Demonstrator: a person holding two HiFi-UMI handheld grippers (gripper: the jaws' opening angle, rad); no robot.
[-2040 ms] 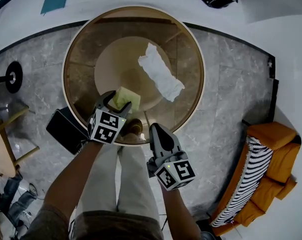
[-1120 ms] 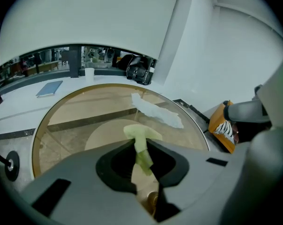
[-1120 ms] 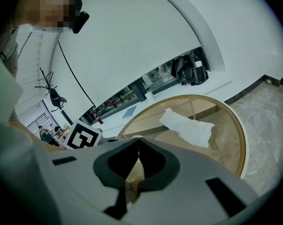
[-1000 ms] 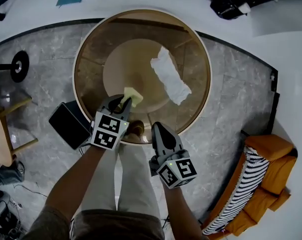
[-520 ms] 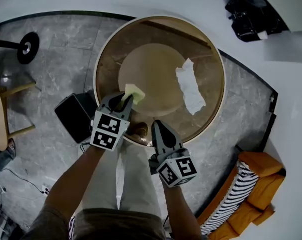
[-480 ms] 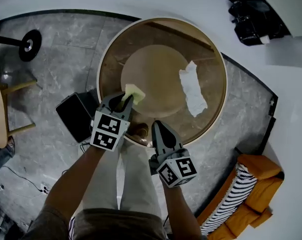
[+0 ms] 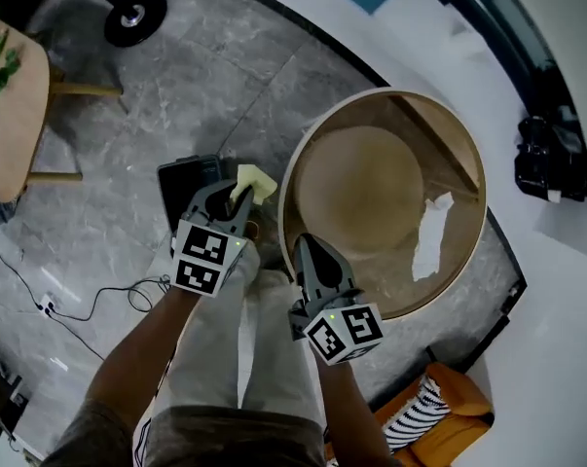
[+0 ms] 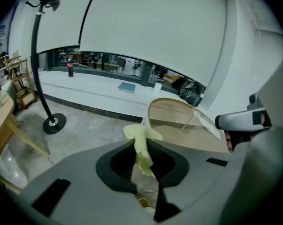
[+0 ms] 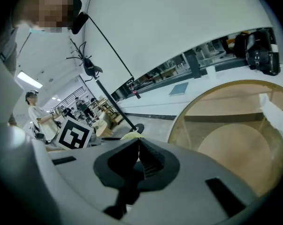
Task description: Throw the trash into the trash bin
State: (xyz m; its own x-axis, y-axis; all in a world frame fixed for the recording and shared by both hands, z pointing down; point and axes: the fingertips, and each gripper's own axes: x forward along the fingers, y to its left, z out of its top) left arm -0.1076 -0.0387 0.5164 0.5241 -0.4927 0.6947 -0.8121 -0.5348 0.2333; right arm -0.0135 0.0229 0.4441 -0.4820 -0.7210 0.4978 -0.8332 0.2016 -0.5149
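In the head view, the left tool [image 7: 237, 200] points away from the person and downward. It is clenched on 1 piece of crumpled yellow-green trash [image 7: 253, 180]. The left gripper view shows the piece pinched between the 2 jaws, with its upper part sticking out past the tips. A black container [image 7: 186, 185] stands on the grey stone floor [image 7: 98, 212], partly under and to the left of this tool. The held trash hangs past the container's right edge, just left of the rim of the round glass surface [image 7: 371, 178].

The right tool [image 7: 301, 244] is held well apart from the left tool, on its right. Its jaws are pressed together with nothing between them, and its tips lie over the near rim of the round surface. 1 sheet of crumpled white paper [image 7: 429, 241] lies on that surface, to the right of this tool.
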